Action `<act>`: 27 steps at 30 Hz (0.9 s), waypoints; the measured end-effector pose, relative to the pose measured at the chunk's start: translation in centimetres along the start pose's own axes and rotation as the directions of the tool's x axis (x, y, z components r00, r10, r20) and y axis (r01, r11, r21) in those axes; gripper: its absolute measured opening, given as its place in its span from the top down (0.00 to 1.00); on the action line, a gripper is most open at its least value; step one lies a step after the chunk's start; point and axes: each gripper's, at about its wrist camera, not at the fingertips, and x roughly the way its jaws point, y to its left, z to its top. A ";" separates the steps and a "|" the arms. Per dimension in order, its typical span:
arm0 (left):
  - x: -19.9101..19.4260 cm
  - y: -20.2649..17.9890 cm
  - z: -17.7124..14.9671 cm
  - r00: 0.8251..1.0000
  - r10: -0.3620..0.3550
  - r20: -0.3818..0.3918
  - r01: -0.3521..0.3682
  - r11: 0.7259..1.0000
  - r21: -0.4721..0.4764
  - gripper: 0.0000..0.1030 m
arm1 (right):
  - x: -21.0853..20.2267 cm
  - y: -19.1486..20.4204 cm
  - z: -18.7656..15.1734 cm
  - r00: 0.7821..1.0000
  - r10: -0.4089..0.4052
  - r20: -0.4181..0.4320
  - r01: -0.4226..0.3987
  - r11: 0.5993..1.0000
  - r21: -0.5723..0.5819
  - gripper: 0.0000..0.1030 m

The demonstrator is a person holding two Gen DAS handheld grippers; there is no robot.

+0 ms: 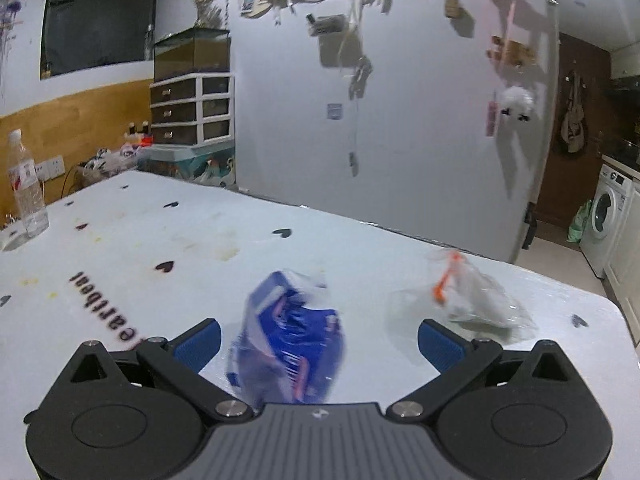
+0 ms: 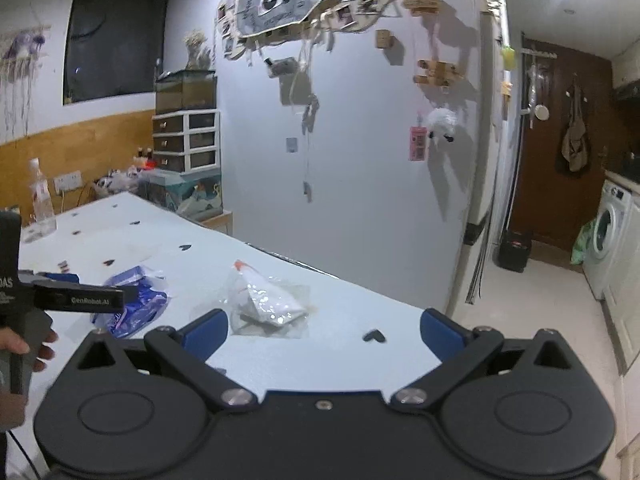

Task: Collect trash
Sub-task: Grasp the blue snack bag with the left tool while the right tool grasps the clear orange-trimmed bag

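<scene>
Straddling the crumpled blue wrapper (image 1: 286, 336) with the wide-spread left gripper (image 1: 319, 336), needing deeper, centred reach before pinching, right gripper (image 2: 324, 330) idling equally wide.

Both wrist views look low across the table (image 1: 360, 240), sharing blue wrapper (image 1: 288, 336) and wall.

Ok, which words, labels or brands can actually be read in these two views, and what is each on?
"GenRobot.AI": side of the left hand-held gripper, right wrist view.
"eartbeat": printed on the tablecloth, its first letter hidden by the gripper.
Too blurred to read: blue wrapper, water bottle label, pink tag, wall photos.
</scene>
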 end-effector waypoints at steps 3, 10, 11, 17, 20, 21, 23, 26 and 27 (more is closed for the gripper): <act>1.5 1.7 0.2 1.000 0.001 -0.007 -0.001 0.999 -0.033 0.00 | 2.2 1.5 0.6 1.000 0.020 -0.008 -0.020 1.000 -0.002 0.00; 4.2 4.3 0.0 0.999 0.015 -0.042 -0.017 0.998 -0.058 0.00 | 8.1 4.1 2.3 0.995 0.090 -0.043 -0.085 0.991 0.104 0.00; 4.4 4.6 -0.2 0.999 0.013 -0.046 -0.016 0.997 -0.071 0.00 | 8.9 4.4 2.4 0.995 0.091 -0.048 -0.084 0.989 0.119 0.00; 5.0 4.6 -0.8 0.998 -0.014 -0.069 0.007 0.995 -0.097 0.00 | 14.3 7.3 2.1 0.990 0.097 -0.106 -0.085 0.990 0.112 0.00; 4.9 4.4 -0.9 0.997 -0.041 -0.059 0.035 0.995 -0.090 0.00 | 16.7 8.7 1.5 0.991 0.055 -0.121 -0.044 0.995 0.094 0.01; 4.9 4.3 -0.9 0.997 -0.049 -0.055 0.045 0.995 -0.085 0.00 | 17.5 9.1 1.4 0.992 0.035 -0.122 -0.023 0.995 0.096 0.06; 4.9 4.0 -1.0 0.996 -0.068 -0.052 0.064 0.995 -0.071 0.00 | 18.8 9.6 1.1 0.993 0.005 -0.120 0.008 0.994 0.106 0.12; 5.2 3.5 -1.2 0.994 -0.089 -0.060 0.085 0.995 -0.057 0.00 | 20.2 9.9 0.6 0.991 -0.022 -0.130 0.037 0.992 0.119 0.18; 5.3 3.2 -1.3 0.993 -0.094 -0.065 0.090 0.994 -0.054 0.00 | 20.5 10.0 0.4 0.990 -0.018 -0.143 0.034 0.993 0.111 0.23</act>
